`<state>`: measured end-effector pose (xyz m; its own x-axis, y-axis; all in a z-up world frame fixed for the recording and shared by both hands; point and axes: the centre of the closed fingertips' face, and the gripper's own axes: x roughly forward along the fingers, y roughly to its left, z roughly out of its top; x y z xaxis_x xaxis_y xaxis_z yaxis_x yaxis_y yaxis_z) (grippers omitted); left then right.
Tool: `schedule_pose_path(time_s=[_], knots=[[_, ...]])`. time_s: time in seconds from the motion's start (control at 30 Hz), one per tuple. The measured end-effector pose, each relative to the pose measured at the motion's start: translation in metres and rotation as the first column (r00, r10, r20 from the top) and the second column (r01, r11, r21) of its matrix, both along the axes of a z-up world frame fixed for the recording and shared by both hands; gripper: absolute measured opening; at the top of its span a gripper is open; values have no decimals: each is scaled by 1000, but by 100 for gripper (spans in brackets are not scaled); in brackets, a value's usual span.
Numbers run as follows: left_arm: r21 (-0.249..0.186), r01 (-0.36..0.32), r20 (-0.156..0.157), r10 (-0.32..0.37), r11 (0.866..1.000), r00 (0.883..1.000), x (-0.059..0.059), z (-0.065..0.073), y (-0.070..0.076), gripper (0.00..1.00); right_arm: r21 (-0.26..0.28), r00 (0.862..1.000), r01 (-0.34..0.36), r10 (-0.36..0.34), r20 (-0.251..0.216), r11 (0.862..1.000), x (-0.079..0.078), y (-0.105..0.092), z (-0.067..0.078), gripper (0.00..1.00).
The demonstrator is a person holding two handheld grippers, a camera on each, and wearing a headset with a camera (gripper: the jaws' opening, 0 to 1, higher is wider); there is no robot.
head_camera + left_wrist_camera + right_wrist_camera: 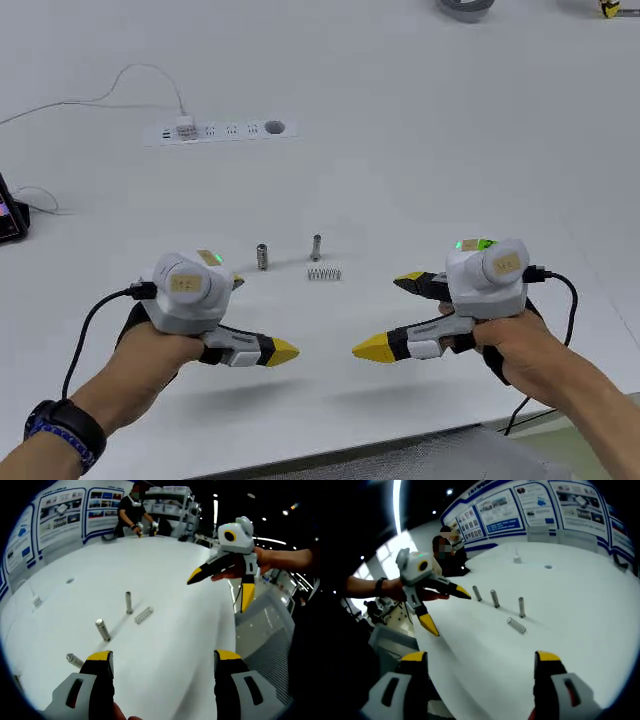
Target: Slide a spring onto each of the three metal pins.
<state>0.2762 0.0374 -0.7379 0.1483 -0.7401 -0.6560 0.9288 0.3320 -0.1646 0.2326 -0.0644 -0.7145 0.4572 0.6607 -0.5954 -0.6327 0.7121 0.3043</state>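
Three metal pins stand in a row on the white table. The bare pin [317, 246] [129, 602] [521, 607] has a loose spring [324, 274] [143, 615] [516, 625] lying beside it. The middle pin [262, 256] [102, 629] [494, 598] wears a spring. The third pin [74, 660] [477, 593] also looks coiled. My left gripper [260, 317] [164, 656] hovers open, near and to the left of the pins. My right gripper [390, 314] [481, 656] is open too, to the right of the loose spring. Both hold nothing.
A white power strip [220, 130] with a plugged cable lies at the back. A dark device [10, 215] sits at the left edge. The table's front edge [400, 440] runs just below my hands. A person [131, 510] stands beyond the far side.
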Motion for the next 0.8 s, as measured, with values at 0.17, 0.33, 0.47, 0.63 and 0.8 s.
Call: schedule_pose_path(time_s=[0.17, 0.33, 0.47, 0.63, 0.8], knots=[[2, 25, -2, -25, 1000, 1000, 4, -2, -13, 85, 9, 1000, -3, 3, 3, 1000, 0, 1, 0, 89], [-2, 40, -16, -40, 999, 999, 6, -5, -27, 84, 15, 1000, 2, -1, -12, 1000, -2, 2, -2, 89], [-14, 39, -29, -39, 999, 999, 8, -8, -37, 80, 14, 1000, 0, 1, -19, 1000, -5, 2, -4, 89], [-9, 48, -38, -48, 999, 998, 11, -12, -48, 77, 30, 1000, 21, -20, -20, 999, -5, -3, -2, 89], [-4, 57, -34, -57, 998, 998, 13, -16, -57, 74, 33, 999, 34, -33, -26, 999, -4, -6, -2, 88]])
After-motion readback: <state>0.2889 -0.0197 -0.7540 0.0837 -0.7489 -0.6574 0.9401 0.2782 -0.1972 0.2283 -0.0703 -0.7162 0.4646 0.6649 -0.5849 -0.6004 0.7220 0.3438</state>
